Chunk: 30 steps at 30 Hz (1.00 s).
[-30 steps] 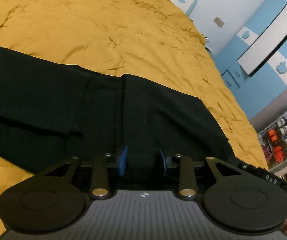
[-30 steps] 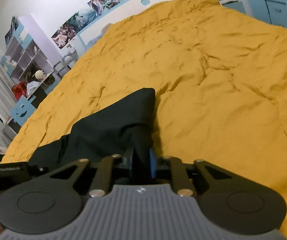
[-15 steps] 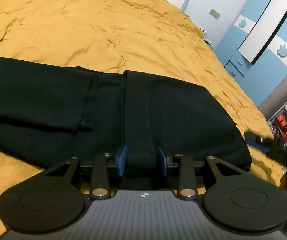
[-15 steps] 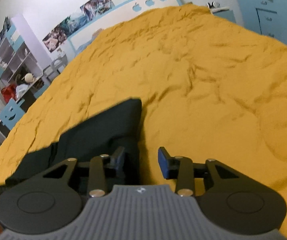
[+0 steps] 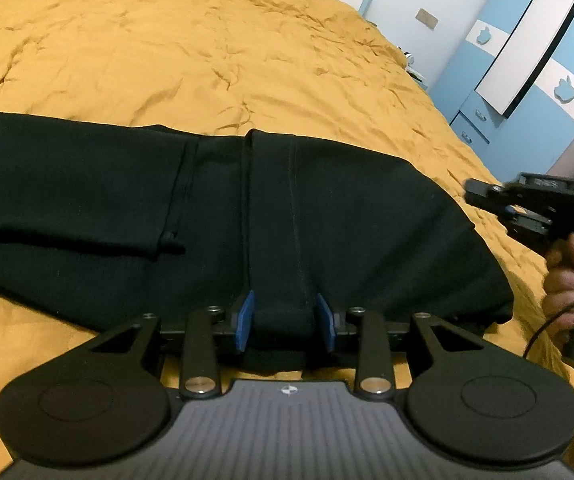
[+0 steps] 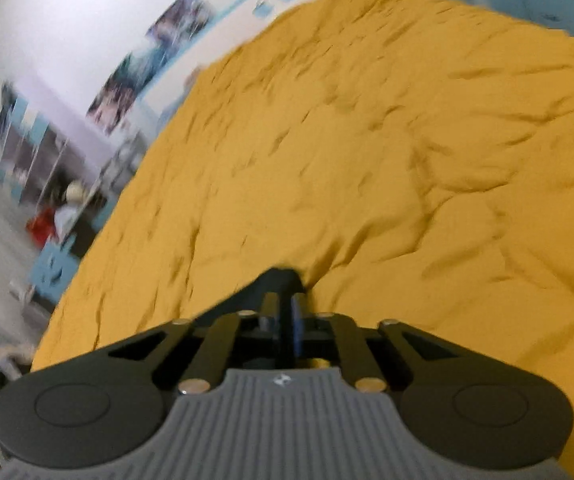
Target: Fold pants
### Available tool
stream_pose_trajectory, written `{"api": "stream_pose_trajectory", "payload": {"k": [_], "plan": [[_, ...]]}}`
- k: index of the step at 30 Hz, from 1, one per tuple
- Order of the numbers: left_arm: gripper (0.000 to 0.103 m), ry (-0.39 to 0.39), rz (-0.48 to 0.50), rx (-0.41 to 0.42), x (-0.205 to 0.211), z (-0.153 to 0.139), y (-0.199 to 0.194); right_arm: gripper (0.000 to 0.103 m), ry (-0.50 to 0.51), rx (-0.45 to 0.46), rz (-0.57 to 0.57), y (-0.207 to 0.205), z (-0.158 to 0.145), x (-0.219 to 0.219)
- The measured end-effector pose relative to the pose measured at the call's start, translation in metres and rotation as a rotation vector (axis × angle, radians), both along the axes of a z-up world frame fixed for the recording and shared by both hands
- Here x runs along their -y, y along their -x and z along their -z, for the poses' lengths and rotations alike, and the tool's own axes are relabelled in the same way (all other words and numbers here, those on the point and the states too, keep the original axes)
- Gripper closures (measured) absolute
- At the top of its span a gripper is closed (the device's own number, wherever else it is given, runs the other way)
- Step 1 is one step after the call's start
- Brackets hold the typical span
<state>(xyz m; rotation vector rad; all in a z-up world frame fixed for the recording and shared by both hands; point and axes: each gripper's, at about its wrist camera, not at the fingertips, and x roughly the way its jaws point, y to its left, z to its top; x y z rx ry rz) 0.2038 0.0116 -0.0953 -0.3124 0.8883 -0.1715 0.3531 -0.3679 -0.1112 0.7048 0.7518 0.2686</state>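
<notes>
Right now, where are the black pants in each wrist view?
Left wrist: black pants span the middle, left edge to right of centre, a fold between the left gripper pads.
Right wrist: only a dark corner at lower centre, just ahead of the right gripper.
Shared landmark: yellow bedspread.

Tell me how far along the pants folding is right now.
Done: the black pants lie doubled on the yellow bedspread, one layer over another. In hand: the left gripper has a fold of fabric between its blue pads; the right gripper is off the pants, jaws closing on nothing. Left: probably another fold to make a compact stack.
</notes>
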Motion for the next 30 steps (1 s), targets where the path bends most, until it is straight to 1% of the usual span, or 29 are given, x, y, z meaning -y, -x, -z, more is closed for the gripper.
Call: {"api": "stream_pose_trajectory", "payload": {"k": [2, 3, 4, 6, 8, 9, 10, 12, 13, 16, 19, 21, 24, 26, 27, 28, 29, 30], "plan": [[0.063, 0.002, -0.006, 0.007, -0.002, -0.004, 0.001, 0.091, 0.019, 0.001, -0.006, 0.019, -0.002, 0.005], [0.062, 0.0, -0.016, 0.015, -0.002, -0.009, 0.002, 0.085, 0.044, -0.004, -0.007, 0.03, -0.003, 0.006], [0.06, -0.01, -0.028, 0.025, -0.002, -0.013, 0.003, 0.083, 0.057, -0.012, -0.014, 0.043, -0.003, 0.007], [0.06, -0.052, -0.058, 0.067, 0.001, -0.027, 0.005, 0.083, 0.043, -0.013, -0.034, 0.065, 0.001, 0.007], [0.057, -0.089, -0.061, 0.115, 0.007, -0.043, 0.003, 0.082, 0.023, -0.002, -0.051, 0.085, 0.002, 0.005], [0.055, -0.091, -0.054, 0.136, 0.012, -0.051, -0.001, 0.082, 0.017, 0.003, -0.057, 0.09, 0.002, 0.003], [0.05, -0.088, -0.037, 0.154, 0.02, -0.059, -0.007, 0.082, 0.007, 0.009, -0.064, 0.096, 0.004, 0.001], [0.043, -0.088, 0.011, 0.16, 0.038, -0.07, -0.024, 0.082, 0.016, 0.008, -0.067, 0.101, 0.008, -0.008], [0.041, -0.09, 0.048, 0.144, 0.052, -0.074, -0.037, 0.082, 0.033, 0.011, -0.069, 0.103, 0.01, -0.013], [0.04, -0.103, 0.177, 0.056, 0.098, -0.076, -0.082, 0.082, 0.063, 0.034, -0.063, 0.106, 0.015, -0.022], [0.033, -0.145, 0.235, -0.045, 0.14, -0.066, -0.127, 0.083, 0.081, 0.059, -0.065, 0.108, 0.015, -0.025], [0.033, -0.21, 0.234, -0.108, 0.164, -0.053, -0.154, 0.083, 0.092, 0.071, -0.072, 0.108, 0.015, -0.025], [0.033, -0.277, 0.216, -0.186, 0.187, -0.031, -0.181, 0.083, 0.09, 0.083, -0.075, 0.11, 0.014, -0.024], [0.033, -0.333, 0.185, -0.228, 0.188, -0.017, -0.189, 0.083, 0.09, 0.091, -0.078, 0.112, 0.015, -0.024], [0.036, -0.358, 0.178, -0.238, 0.19, -0.011, -0.192, 0.085, 0.09, 0.093, -0.08, 0.113, 0.015, -0.024], [0.061, -0.364, 0.171, -0.236, 0.192, -0.008, -0.192, 0.089, 0.09, 0.096, -0.083, 0.114, 0.015, -0.023], [0.095, -0.351, 0.167, -0.22, 0.19, -0.007, -0.191, 0.092, 0.092, 0.1, -0.089, 0.115, 0.016, -0.023], [0.096, -0.344, 0.163, -0.208, 0.192, -0.007, -0.189, 0.094, 0.097, 0.102, -0.094, 0.114, 0.016, -0.024]]}}
